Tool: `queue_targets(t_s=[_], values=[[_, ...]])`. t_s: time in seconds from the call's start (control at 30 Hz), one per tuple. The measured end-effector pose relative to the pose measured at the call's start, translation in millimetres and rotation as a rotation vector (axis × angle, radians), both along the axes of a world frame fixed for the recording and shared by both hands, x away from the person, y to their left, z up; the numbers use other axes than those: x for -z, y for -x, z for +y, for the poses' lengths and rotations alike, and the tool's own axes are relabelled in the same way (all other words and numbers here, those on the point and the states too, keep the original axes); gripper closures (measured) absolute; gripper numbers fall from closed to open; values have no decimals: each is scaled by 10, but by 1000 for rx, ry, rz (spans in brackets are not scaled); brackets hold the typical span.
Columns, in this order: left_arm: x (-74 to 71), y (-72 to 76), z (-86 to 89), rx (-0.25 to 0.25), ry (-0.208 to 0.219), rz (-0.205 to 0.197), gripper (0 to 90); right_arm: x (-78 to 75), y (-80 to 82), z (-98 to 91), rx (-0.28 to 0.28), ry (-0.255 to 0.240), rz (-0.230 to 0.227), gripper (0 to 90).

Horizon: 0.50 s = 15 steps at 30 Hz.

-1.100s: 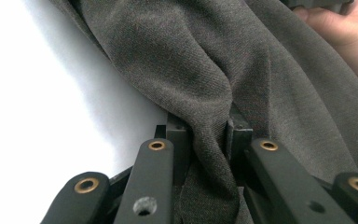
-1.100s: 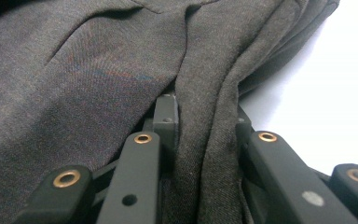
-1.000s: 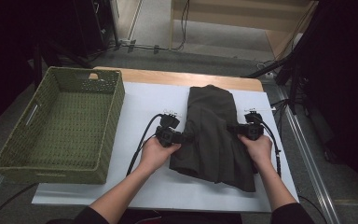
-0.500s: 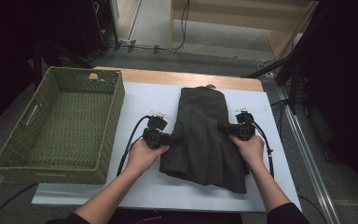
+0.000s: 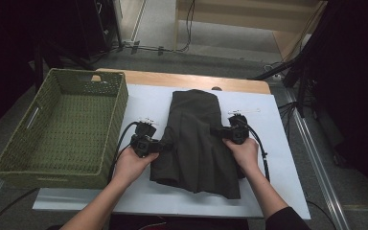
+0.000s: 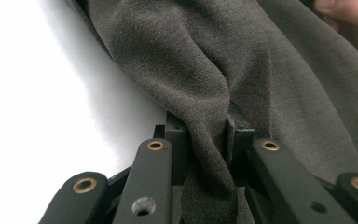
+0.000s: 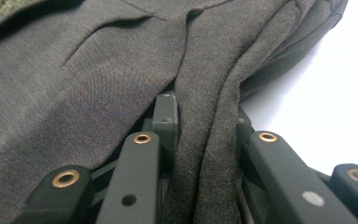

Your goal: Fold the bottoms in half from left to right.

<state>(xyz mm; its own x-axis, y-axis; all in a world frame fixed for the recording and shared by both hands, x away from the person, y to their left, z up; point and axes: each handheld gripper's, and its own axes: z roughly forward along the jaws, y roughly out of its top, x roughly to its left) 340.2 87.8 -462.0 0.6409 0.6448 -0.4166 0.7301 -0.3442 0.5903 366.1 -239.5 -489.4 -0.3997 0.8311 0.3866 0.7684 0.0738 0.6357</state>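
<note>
A dark brown folded garment (image 5: 196, 136) lies lengthwise on the white table top (image 5: 278, 167). My left gripper (image 5: 165, 144) is shut on a bunched fold of its left edge; in the left gripper view the cloth (image 6: 205, 93) is pinched between the two black jaws of that gripper (image 6: 207, 135). My right gripper (image 5: 219, 132) is shut on the garment's right edge, and in the right gripper view a thick fold (image 7: 205, 107) runs between the jaws of that gripper (image 7: 205, 121). Both hands hold the grippers from the near side.
A green woven basket (image 5: 9, 163) stands at the left of the table, its right wall close to my left hand. A wooden strip (image 5: 196, 81) borders the far edge. Cables trail from both grippers over the white surface.
Both grippers have moved left toward the basket, dragging the garment with them. The grips on the cloth look unchanged.
</note>
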Motion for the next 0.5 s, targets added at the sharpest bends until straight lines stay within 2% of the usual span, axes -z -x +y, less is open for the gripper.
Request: queue_targets(t_s=[0.07,0.13,0.23,0.27,0.3,0.33,0.4,0.5], values=[[29,7,24,-10,0,-3,763,6,-11,38,-2,6,-11,697],[83,16,28,-13,-5,0,750,34,-32,42,0,39,-26,679],[144,40,25,-16,-25,-2,665,65,-55,4,11,47,-24,645],[203,81,36,-16,-26,-14,629,82,-60,-18,13,88,-45,561],[203,81,36,-16,-26,-14,594,82,-60,-18,13,88,-45,561],[238,117,43,-13,-21,-8,587,94,-73,-51,17,86,-51,498],[249,148,45,-5,-29,-11,541,75,-72,-77,20,88,-70,451],[249,202,41,3,-49,-37,466,3,-47,-109,27,102,-115,448]])
